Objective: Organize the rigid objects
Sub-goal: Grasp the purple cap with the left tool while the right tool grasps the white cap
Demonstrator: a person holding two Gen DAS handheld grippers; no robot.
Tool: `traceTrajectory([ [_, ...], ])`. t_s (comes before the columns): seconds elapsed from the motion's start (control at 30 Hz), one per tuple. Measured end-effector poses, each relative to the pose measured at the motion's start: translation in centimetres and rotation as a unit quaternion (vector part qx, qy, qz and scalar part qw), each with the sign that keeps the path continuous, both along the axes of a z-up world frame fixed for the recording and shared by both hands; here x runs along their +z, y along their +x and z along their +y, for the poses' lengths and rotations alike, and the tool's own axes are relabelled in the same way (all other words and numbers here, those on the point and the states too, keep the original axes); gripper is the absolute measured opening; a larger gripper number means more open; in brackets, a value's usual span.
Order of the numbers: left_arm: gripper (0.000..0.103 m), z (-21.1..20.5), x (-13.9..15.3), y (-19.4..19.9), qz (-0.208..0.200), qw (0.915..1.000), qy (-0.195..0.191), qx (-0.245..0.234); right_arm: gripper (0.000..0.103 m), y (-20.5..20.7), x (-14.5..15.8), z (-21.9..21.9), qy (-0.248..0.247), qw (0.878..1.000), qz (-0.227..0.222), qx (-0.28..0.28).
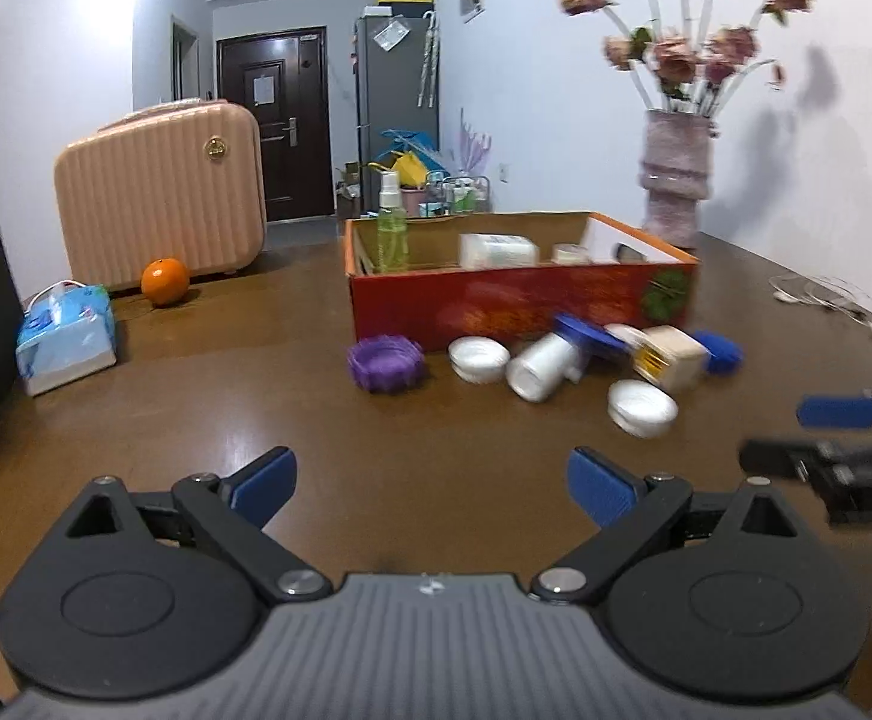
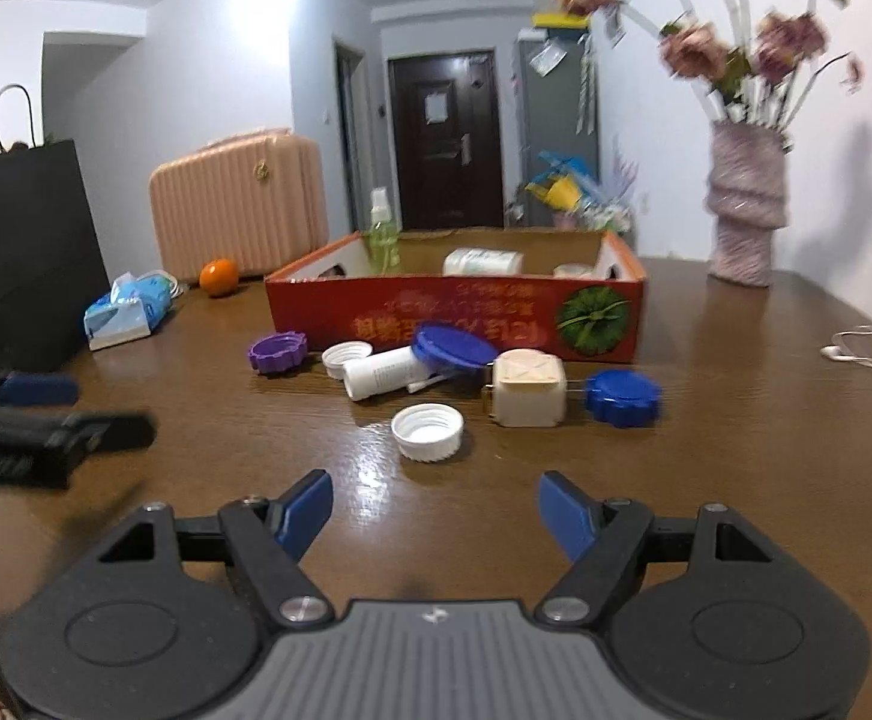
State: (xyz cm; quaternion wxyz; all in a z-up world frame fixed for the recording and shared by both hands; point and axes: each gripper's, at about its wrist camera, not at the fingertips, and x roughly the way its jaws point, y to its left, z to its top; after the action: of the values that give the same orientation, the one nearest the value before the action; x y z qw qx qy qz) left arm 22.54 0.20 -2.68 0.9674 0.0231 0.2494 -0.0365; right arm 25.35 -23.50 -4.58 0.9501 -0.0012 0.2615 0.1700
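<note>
Holding a green spray bottle point(image 2: 381, 240) and white jars, the red box point(image 2: 454, 312) faces both grippers' spread, empty fingers point(image 2: 309, 510).

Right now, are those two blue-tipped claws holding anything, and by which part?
Nothing is held. The left gripper and the right gripper both stand open over bare table, short of the scattered caps.

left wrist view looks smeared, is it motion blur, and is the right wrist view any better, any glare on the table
Left wrist view: motion blur smears the white caps and flowers; the left gripper stays sharp. Right wrist view: crisper on the white cap, flowers still blurred, a bright glare patch on the table. Both bend straight lines at the edges.
</note>
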Motion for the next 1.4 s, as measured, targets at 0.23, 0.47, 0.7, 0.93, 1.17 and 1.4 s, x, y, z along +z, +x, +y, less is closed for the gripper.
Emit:
traceTrajectory([
  [0.23,0.081,2.4,-0.5,11.0,0.028,0.9993,-0.024,0.005,0.062,7.3,-0.9,3.2,-0.031,0.999,0.039,0.022],
  [0.47,0.076,2.9,-2.2,18.1,0.053,0.9983,-0.019,0.009,0.042,10.1,-2.1,4.3,-0.035,0.997,0.053,0.034],
  [0.7,0.055,2.5,-3.6,19.1,0.078,0.9969,0.001,-0.008,0.04,9.9,-2.2,4.8,-0.034,0.997,0.053,0.049],
  [0.93,0.055,2.6,-1.7,14.5,0.063,0.998,-0.007,0.007,0.04,6.6,0.0,3.2,-0.023,0.999,0.023,0.038],
  [1.17,0.055,0.4,1.0,3.0,0.027,0.998,-0.048,-0.03,0.04,1.2,2.0,0.4,-0.01,1.0,0.002,0.019],
  [1.4,0.055,-1.2,2.3,-3.6,0.023,0.9959,-0.069,-0.055,0.04,-4.1,3.2,-1.5,0.005,1.0,-0.019,0.016],
])
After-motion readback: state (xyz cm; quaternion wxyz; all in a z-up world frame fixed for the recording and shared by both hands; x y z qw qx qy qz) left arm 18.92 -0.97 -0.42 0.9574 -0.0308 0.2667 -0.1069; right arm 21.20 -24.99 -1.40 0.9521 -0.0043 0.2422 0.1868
